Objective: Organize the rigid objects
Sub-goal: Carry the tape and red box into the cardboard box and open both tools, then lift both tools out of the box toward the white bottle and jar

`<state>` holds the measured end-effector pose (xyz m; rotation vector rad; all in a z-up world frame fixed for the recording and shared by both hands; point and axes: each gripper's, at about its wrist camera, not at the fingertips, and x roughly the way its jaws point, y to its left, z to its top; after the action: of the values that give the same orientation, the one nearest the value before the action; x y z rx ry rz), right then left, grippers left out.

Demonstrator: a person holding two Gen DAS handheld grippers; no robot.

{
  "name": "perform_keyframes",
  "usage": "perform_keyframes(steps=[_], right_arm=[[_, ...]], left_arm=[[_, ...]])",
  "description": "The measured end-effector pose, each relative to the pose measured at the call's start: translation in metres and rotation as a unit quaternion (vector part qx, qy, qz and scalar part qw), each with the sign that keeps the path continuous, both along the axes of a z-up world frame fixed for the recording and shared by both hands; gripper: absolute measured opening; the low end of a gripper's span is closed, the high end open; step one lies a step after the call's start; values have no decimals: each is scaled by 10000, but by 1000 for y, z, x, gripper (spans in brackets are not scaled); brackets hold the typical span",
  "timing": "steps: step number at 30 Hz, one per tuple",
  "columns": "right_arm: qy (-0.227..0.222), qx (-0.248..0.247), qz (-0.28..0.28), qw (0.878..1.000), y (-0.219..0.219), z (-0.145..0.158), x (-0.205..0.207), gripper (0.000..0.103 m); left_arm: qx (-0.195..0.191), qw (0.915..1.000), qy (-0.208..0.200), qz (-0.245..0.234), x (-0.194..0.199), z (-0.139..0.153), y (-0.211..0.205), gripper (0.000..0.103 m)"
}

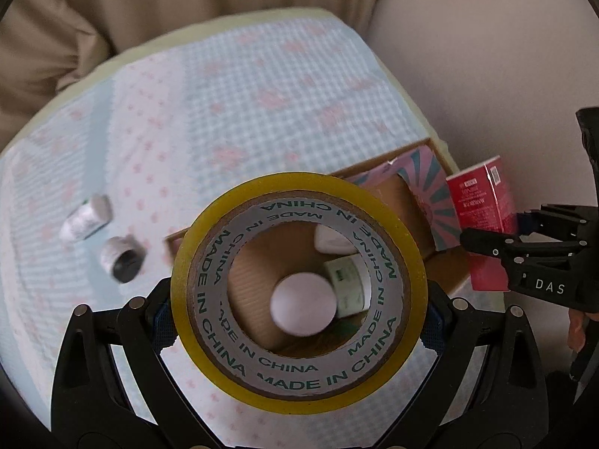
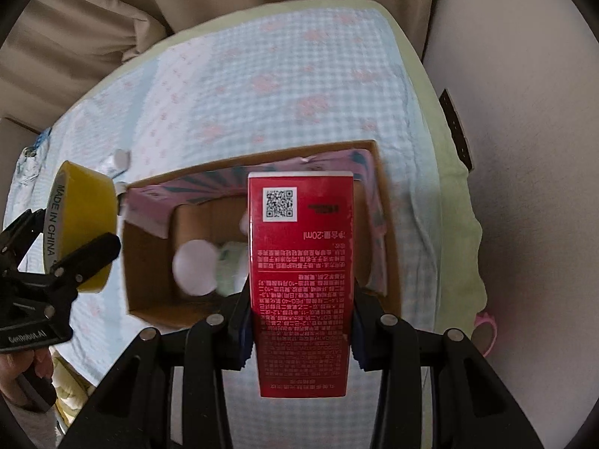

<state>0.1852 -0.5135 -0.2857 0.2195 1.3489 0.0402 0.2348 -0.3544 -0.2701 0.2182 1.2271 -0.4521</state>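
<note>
Over the checked bedspread, the cardboard box lies open beneath both tools. Left gripper pinches the tape roll; right gripper clamps the red carton. Best lower each fully inside, beside the white lid, then release.
</note>
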Motion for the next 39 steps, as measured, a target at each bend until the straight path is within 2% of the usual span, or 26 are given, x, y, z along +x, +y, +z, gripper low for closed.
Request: perform_keyframes(steps=[8,15,18,19,20,21,22,24,28,39], right_arm=[[236,357,-344,9985,-25,-45,14,38],[362,609,-477,9963,-31,-59,23,38],[449,654,-482,9957,-29,-64,29,38],[480,634,-475,9957,-28,-66,31,45],[513,614,-444,9958,-27,-67,32,64],[451,601,-410,9963,-25,-63,31,76],[331,607,-403,9968,-25,-59,30,103],[149,671,-417,9968,-25,-50,26,103],[68,722,-567,9958,-29,-44,21,103],[37,791,-698,9944,-26,-38,7,103]], left_arm=[[285,9980,497,-257,21,-56,-32,97],[671,9950,523,-527,25,-71,-37,97],[778,9925,805,-486,27,-78,-33,98],[767,9916,920,-497,27,-81,-30,103],[742,9914,964,-484,26,-81,-24,103],[753,9919,929,-439,24,-80,-19,103],[784,9921,894,-395,22,-78,-13,103],[814,9923,886,-303,20,-75,-1,103],[725,9935,872,-110,21,-66,15,103],[560,9960,666,206,13,-43,36,103]])
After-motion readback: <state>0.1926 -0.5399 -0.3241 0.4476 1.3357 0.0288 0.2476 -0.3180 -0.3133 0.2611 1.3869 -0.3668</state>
